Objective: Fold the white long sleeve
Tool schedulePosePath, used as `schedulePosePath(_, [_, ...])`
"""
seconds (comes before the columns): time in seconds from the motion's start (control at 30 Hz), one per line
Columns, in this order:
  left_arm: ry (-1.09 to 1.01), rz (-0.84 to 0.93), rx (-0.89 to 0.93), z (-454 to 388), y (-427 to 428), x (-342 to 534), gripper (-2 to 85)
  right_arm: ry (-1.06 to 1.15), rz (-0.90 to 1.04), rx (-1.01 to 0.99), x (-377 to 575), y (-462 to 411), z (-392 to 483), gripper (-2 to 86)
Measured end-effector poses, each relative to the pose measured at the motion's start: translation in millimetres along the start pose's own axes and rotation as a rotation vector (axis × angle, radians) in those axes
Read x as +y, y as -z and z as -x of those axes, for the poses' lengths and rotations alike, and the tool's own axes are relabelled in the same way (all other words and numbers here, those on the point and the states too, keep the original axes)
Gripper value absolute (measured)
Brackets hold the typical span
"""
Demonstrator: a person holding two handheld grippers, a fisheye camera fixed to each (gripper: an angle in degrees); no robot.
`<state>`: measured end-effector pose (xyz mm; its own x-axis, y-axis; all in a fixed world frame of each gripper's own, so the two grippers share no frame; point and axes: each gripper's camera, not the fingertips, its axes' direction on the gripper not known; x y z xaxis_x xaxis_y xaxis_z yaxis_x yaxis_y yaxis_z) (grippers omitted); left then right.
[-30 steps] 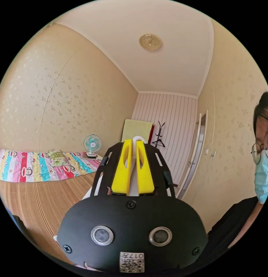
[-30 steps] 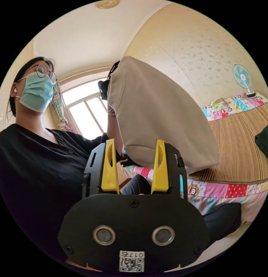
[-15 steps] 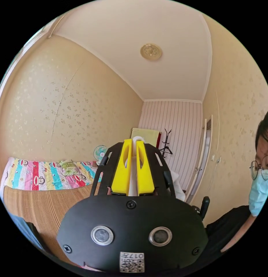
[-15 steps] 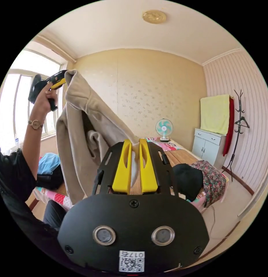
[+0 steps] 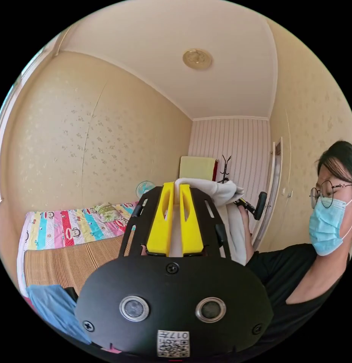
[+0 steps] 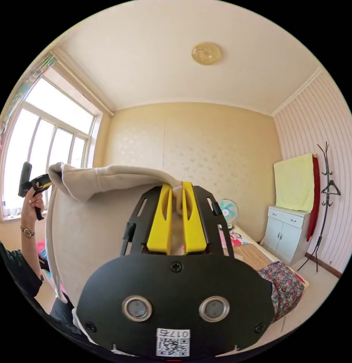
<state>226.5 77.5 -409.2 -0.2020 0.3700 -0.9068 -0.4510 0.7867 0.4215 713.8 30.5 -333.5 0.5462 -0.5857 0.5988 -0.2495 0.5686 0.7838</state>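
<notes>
Clamping the white long sleeve (image 6: 108,177), both raised grippers (image 5: 175,189) (image 6: 177,188) stretch it taut

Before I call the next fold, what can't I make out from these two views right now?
- Lower hem and sleeves of the white long sleeve: right gripper view, hidden behind the right gripper housing and cut by the edge.
- Most of the garment in the left gripper view: behind the left gripper.
- How much cloth each gripper holds: the jaws cover it.
- Bed under the garment: blocked by the housings.
</notes>
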Motion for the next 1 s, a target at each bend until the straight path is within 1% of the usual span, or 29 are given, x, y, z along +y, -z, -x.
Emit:
schedulePosePath(0.07, [0.101, 0.131, -0.048, 63, -50, 3, 1.9, 0.062, 0.262, -0.074, 1, -91, -19, 5.2])
schedulePosePath(0.1, [0.127, 0.168, -0.060, 81, -65, 3, 2.1, 0.080, 0.343, -0.092, 4, -121, -24, 5.3])
schedulePosePath(0.17, [0.239, 0.341, -0.136, 171, -148, 4, 3.5, 0.144, 0.666, -0.157, 29, -263, -41, 6.4])
schedulePosePath(0.2, [0.269, 0.390, -0.174, 197, -173, 6, 4.0, 0.136, 0.723, -0.177, 38, -300, -46, 6.8])
schedulePosePath(0.27, [0.421, 0.592, -0.353, 298, -258, 43, 8.4, 0.006, 0.941, -0.191, 94, -423, -68, 8.0])
schedulePosePath(0.3, [0.465, 0.650, -0.394, 319, -271, 59, 9.2, -0.034, 0.996, -0.159, 111, -443, -74, 8.0])
schedulePosePath(0.33, [0.535, 0.733, -0.433, 351, -286, 95, 9.9, -0.152, 1.071, -0.073, 148, -465, -87, 8.0])
schedulePosePath(0.37, [0.576, 0.734, -0.424, 368, -286, 130, 10.0, -0.241, 1.075, -0.089, 182, -471, -93, 8.0])
schedulePosePath(0.4, [0.582, 0.722, -0.409, 373, -283, 148, 9.9, -0.247, 1.066, -0.135, 199, -470, -91, 8.1])
schedulePosePath(0.43, [0.587, 0.698, -0.382, 378, -275, 187, 9.7, -0.218, 1.061, -0.208, 234, -466, -86, 8.2])
schedulePosePath(0.47, [0.591, 0.701, -0.361, 379, -267, 227, 9.8, -0.179, 1.099, -0.206, 276, -455, -80, 8.6])
schedulePosePath(0.5, [0.591, 0.714, -0.354, 378, -263, 247, 9.8, -0.161, 1.122, -0.187, 298, -449, -78, 8.9])
schedulePosePath(0.57, [0.559, 0.762, -0.373, 365, -241, 317, 10.1, -0.092, 1.195, -0.126, 376, -410, -72, 10.6])
schedulePosePath(0.63, [0.563, 0.772, -0.410, 351, -218, 360, 10.1, -0.089, 1.206, -0.091, 417, -373, -74, 11.9])
schedulePosePath(0.67, [0.591, 0.779, -0.380, 342, -205, 383, 10.2, -0.121, 1.189, -0.104, 436, -346, -76, 12.4])
schedulePosePath(0.7, [0.611, 0.778, -0.354, 338, -199, 394, 10.2, -0.137, 1.184, -0.127, 443, -335, -77, 12.4])
schedulePosePath(0.77, [0.729, 0.757, -0.271, 325, -179, 428, 10.4, -0.147, 1.158, -0.202, 462, -299, -71, 11.6])
schedulePosePath(0.8, [0.758, 0.749, -0.255, 323, -175, 435, 10.5, -0.120, 1.167, -0.205, 465, -295, -68, 11.3])
schedulePosePath(0.83, [0.798, 0.738, -0.228, 319, -170, 446, 10.6, -0.036, 1.199, -0.171, 468, -293, -63, 8.6])
schedulePosePath(0.87, [0.825, 0.729, -0.211, 315, -165, 453, 10.7, 0.034, 1.217, -0.168, 462, -295, -61, 6.5])
schedulePosePath(0.93, [0.844, 0.713, -0.199, 309, -156, 459, 10.6, 0.078, 1.211, -0.213, 438, -301, -72, 4.8])
schedulePosePath(1.0, [0.842, 0.693, -0.194, 304, -147, 460, 10.4, 0.044, 1.178, -0.170, 402, -308, -110, 4.8])
